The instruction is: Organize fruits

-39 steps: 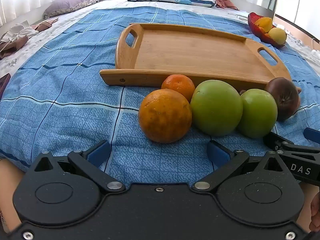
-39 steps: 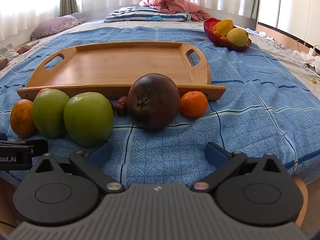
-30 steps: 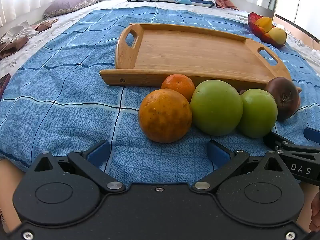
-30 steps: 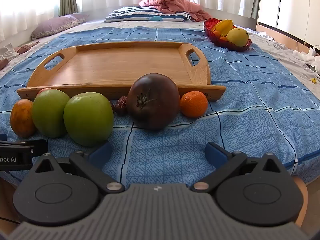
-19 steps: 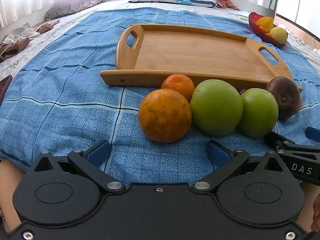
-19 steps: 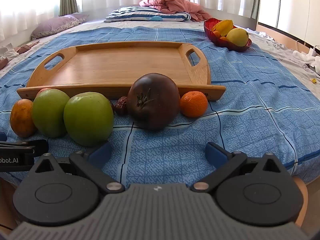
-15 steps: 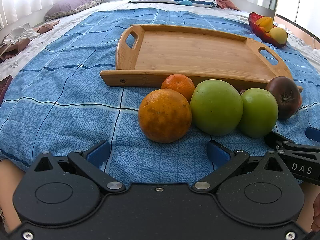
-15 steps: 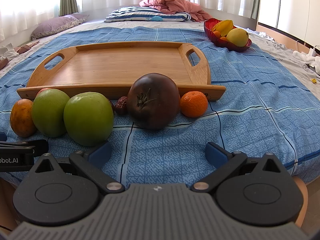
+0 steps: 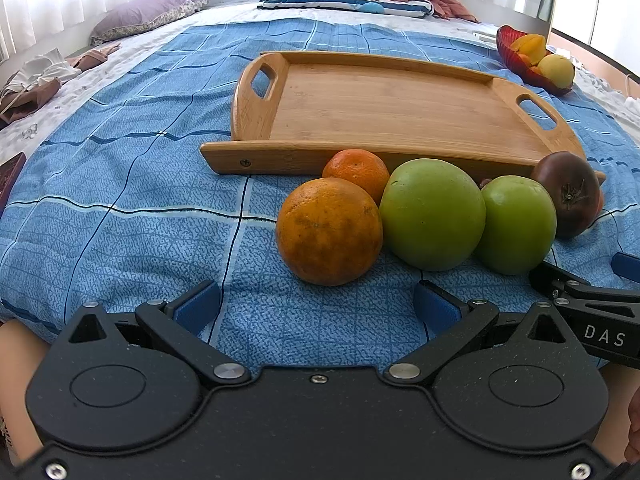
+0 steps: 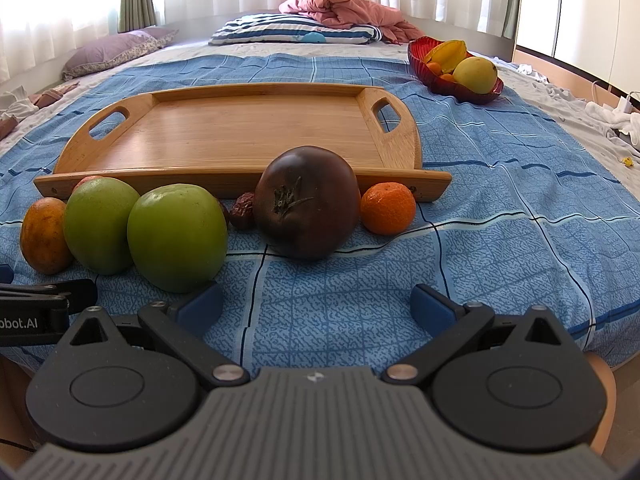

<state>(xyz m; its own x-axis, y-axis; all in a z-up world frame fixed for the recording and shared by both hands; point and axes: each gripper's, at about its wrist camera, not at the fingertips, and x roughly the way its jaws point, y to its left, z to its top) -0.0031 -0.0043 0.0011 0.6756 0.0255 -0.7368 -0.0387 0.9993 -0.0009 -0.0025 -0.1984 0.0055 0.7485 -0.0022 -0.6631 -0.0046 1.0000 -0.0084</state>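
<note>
- Hovering at the near edge of the bed: left gripper [image 9: 316,300] and right gripper [image 10: 316,300], both with jaws spread and nothing between them, side by side; likely poised for a first pick.
- Fruit lies in a row on the blue bedspread [image 10: 500,240], just ahead of the jaws and in front of the tray's near rim. Left view: big orange [image 9: 329,231] at 12 o'clock; two green fruits [image 9: 432,214] touching each other at 1 o'clock.
- Right view: dark brown fruit [image 10: 306,202] at 12 o'clock, small mandarin [image 10: 388,208] just beside it at 1 o'clock. A second mandarin [image 9: 356,170] sits behind the big orange, against the rim.
- Judgement: the row is tightly packed, so neighbours may roll when one is lifted; end fruits give most jaw room.
- Wooden tray [image 10: 240,136] beyond, bare, low rim, handles at 9 and 3 o'clock: likely destination.
- Red bowl [image 10: 456,88] of fruit at far 2 o'clock, well apart.
</note>
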